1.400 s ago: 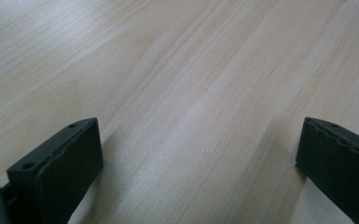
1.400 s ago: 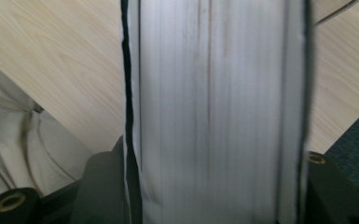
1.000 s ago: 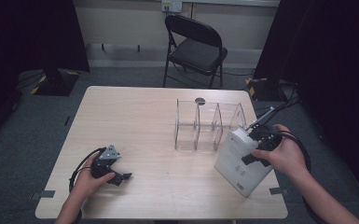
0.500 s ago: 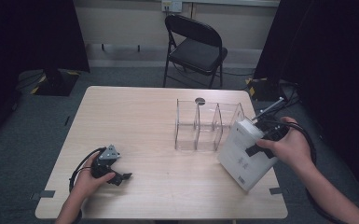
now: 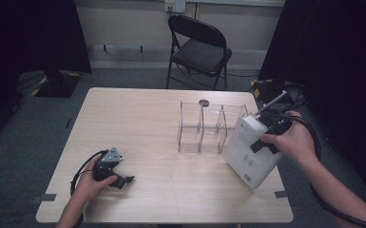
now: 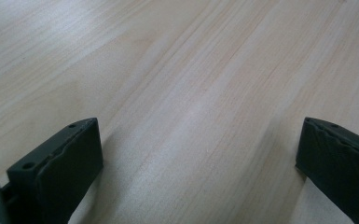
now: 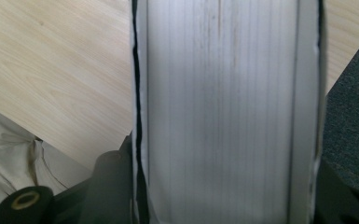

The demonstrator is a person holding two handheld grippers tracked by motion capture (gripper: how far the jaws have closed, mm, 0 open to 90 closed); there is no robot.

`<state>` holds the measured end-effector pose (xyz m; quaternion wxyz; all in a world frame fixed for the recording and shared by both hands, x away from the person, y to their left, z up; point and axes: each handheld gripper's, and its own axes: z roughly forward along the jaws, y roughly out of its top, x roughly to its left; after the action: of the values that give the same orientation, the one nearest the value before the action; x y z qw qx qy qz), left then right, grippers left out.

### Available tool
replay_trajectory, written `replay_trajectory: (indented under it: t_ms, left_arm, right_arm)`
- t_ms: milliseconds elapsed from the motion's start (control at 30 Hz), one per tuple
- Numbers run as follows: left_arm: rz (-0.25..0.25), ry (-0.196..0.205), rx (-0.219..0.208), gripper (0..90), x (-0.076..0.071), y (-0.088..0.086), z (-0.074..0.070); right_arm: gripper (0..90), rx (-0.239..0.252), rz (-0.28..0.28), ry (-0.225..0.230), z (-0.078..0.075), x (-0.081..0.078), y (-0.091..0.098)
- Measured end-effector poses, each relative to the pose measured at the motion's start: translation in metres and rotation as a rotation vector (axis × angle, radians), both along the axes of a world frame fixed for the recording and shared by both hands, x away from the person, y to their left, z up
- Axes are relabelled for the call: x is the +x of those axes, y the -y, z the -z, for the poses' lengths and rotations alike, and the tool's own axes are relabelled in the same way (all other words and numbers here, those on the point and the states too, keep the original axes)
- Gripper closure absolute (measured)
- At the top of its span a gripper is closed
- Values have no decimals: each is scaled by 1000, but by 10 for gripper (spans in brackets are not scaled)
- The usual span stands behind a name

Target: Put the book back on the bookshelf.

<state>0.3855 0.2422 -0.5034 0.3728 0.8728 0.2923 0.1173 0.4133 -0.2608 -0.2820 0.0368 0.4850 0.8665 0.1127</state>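
Since a second ago the white book (image 5: 251, 151) has been lifted and tipped more upright in the right gripper (image 5: 266, 142) — it is now held tilted above the counter (image 5: 147, 123) at the right edge, just beside the clear divider rack (image 5: 209, 128). The left gripper (image 5: 119, 178) has been kept in place near the front left. In the right gripper view, the book's page edges (image 7: 224, 112) are seen clamped between the jaws — pale, finely lined, framed by white covers. In the left gripper view, the jaws are seen spread wide over bare wood, nothing between them.
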Motion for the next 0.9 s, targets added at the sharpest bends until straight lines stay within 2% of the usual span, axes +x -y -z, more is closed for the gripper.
replay_trajectory:
  t_ms: [200,433,567,900]
  left_arm:
    - [0,0,0,0,0,0,0]
    - [0,0,1,0,0,0,0]
    - [0,-1,0,0,0,0,0]
    - [2,0,0,0,0,0,0]
  right_arm:
    - [531,8,15,-11,0,4,2]
    - [531,-13,29,-7,0,10,1]
    - [532,-2,51,-9,-1,14,1]
    - [532,-24,57,-6,-2,22,-4]
